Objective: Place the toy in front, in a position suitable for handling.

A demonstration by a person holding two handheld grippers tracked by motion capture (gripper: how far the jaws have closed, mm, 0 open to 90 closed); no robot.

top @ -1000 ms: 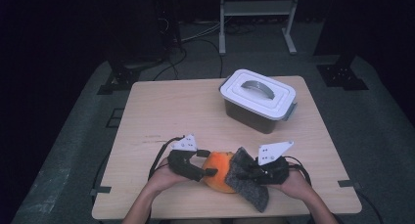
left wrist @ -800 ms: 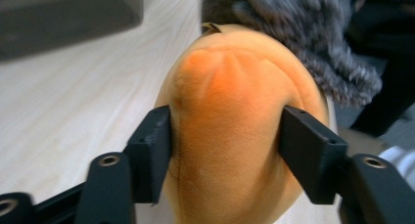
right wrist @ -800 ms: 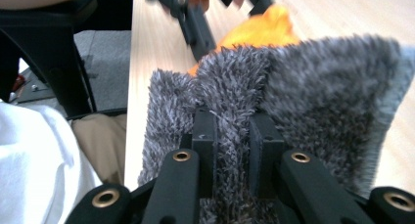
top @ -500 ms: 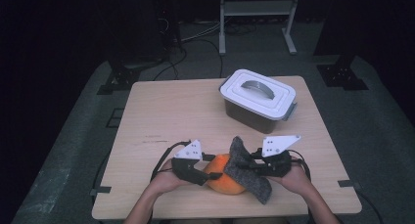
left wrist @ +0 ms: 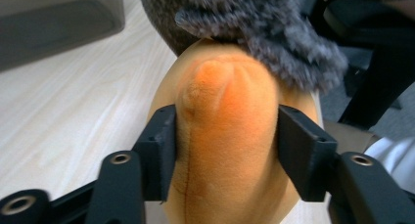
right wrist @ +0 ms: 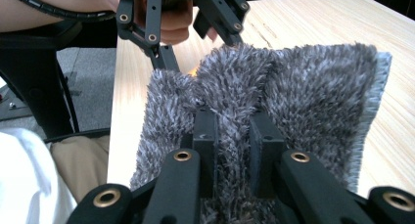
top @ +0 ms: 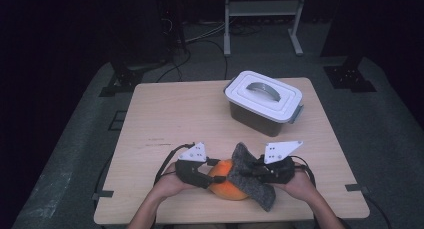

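Mid-job: left hand-held gripper [top: 200,176] clamps the orange plush [top: 227,181], right hand-held gripper [top: 260,171] pinches the grey fuzzy cloth [top: 252,176] draped over it; lidded box [top: 262,101] untouched.

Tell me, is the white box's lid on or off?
On. In the high view the white lid sits flat on top of the box, its handle lying down, covering the whole opening.

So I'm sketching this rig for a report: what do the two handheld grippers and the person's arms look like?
Both the left gripper and right gripper are matte black, with angular block-shaped fingers on perforated arms with brass-coloured rivets. Each carries a pale grey three-cornered plate with dark dots on top, and a black cable trails from each. The forearms are bare, with no sleeves in sight.
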